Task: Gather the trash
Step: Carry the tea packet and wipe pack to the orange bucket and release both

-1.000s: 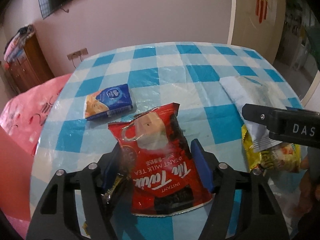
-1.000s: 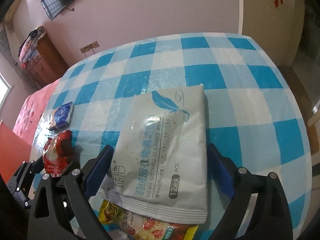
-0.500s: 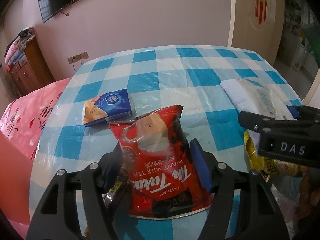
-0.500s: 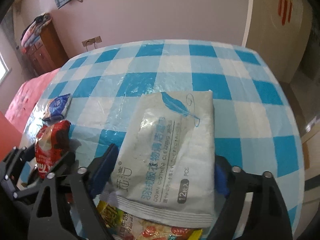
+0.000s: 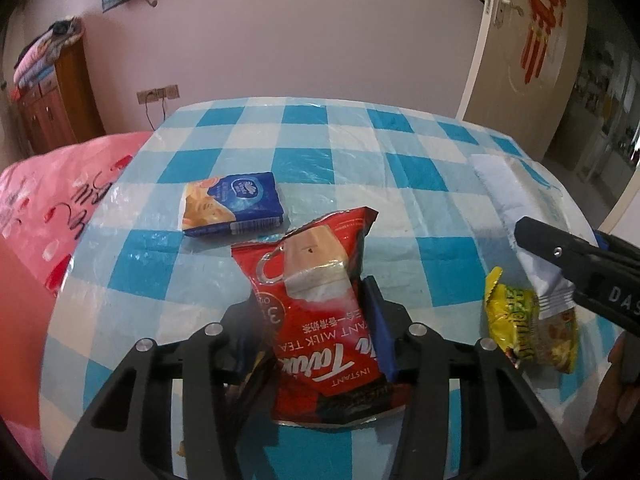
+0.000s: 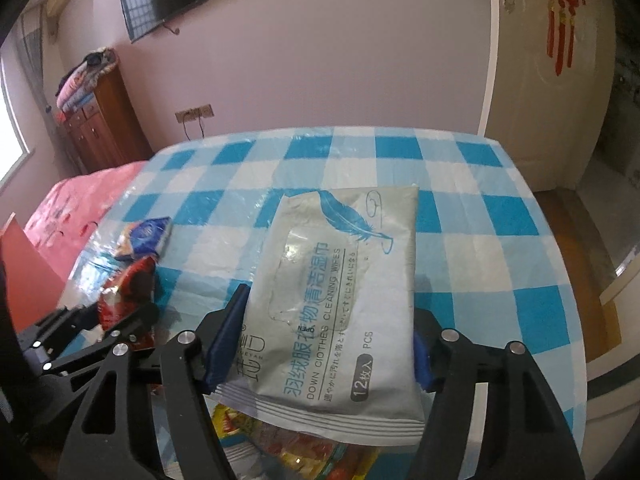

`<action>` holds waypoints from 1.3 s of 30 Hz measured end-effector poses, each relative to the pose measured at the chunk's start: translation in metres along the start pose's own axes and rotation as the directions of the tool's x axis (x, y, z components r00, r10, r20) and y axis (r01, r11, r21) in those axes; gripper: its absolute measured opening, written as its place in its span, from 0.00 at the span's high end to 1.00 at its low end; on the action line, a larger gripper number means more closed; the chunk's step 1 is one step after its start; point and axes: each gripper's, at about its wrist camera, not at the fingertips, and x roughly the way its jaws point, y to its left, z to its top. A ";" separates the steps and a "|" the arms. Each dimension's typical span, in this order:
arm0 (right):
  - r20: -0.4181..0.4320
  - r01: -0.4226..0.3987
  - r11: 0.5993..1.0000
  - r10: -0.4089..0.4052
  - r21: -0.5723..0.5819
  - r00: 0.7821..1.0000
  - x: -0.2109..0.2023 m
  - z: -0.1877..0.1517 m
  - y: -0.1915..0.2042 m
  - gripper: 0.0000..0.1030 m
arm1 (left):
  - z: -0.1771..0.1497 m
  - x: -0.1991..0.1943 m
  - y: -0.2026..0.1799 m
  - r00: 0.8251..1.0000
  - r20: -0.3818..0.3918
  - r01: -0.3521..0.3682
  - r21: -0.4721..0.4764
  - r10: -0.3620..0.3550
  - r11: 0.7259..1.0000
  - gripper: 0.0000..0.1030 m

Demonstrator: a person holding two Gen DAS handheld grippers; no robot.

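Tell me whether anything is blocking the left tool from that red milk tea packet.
Nothing visible is: the red milk tea packet already sits between the fingers of the left tool, which have just been closing and now squeeze it.

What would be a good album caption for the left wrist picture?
Left gripper closing on a red milk-tea packet over a blue-checked tablecloth.

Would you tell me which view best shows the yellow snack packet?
The left wrist view: the yellow snack packet lies there mostly uncovered, beneath one end of the grey wipes pack. The right wrist view shows only an edge under that pack.
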 end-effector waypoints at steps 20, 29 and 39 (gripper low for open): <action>0.058 -0.157 0.987 0.154 0.041 0.986 -0.058 -0.004 0.022 0.34 | 0.011 -0.091 0.049 0.978 0.145 0.175 -0.146 -0.153 0.974 0.54; 0.045 -0.263 0.963 0.260 0.053 0.964 -0.071 0.001 0.048 0.34 | 0.008 -0.133 0.085 0.972 0.198 0.163 -0.177 -0.127 0.971 0.54; -0.008 -0.422 0.906 0.422 -0.004 0.906 -0.078 0.012 0.114 0.34 | 0.000 -0.177 0.141 0.963 0.262 0.125 -0.249 -0.058 0.960 0.54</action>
